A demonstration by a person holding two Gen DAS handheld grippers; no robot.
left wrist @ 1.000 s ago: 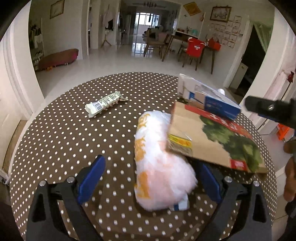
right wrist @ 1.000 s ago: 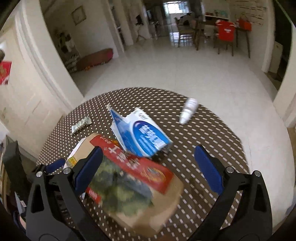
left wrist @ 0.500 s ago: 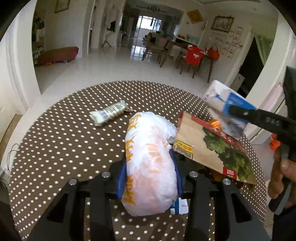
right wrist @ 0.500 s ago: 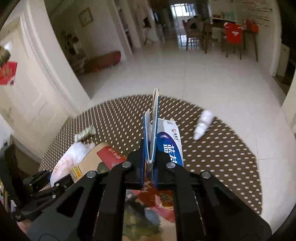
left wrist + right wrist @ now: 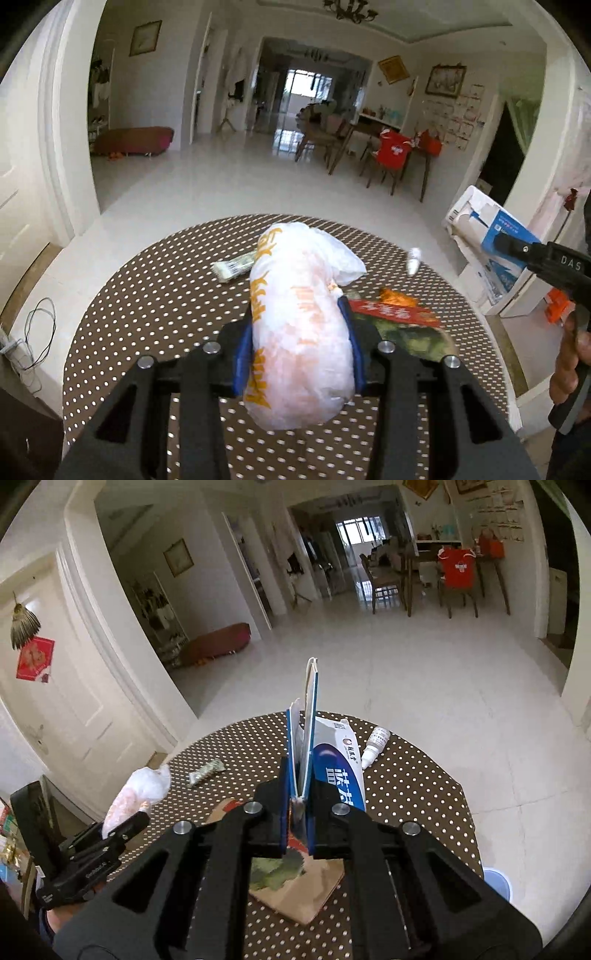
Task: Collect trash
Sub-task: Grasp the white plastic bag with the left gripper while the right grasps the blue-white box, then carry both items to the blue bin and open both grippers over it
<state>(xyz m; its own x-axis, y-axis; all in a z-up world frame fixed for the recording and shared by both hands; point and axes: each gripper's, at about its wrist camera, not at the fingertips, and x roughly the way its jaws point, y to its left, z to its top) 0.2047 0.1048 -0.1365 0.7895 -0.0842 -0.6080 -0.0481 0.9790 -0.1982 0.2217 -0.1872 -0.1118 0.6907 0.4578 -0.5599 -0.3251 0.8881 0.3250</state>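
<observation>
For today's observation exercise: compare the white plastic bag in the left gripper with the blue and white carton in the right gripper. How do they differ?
The plastic bag is soft, bulging and rounded; the carton is flattened, stiff card. The bag is white with orange print; the carton is blue and white. The left gripper clamps the bag with jaws apart; the right gripper pinches the carton nearly shut. Both are held above the dotted table.

We are in a family home, an open living and dining area. We see glossy white floor tiles (image 5: 424, 672), a dining table with wooden chairs (image 5: 354, 147), framed pictures (image 5: 445, 80) on white walls, a chandelier (image 5: 350, 9), a red New Year hanging (image 5: 35, 658) on a panelled door, and a round desk under a brown polka-dot cloth (image 5: 155, 314).
</observation>
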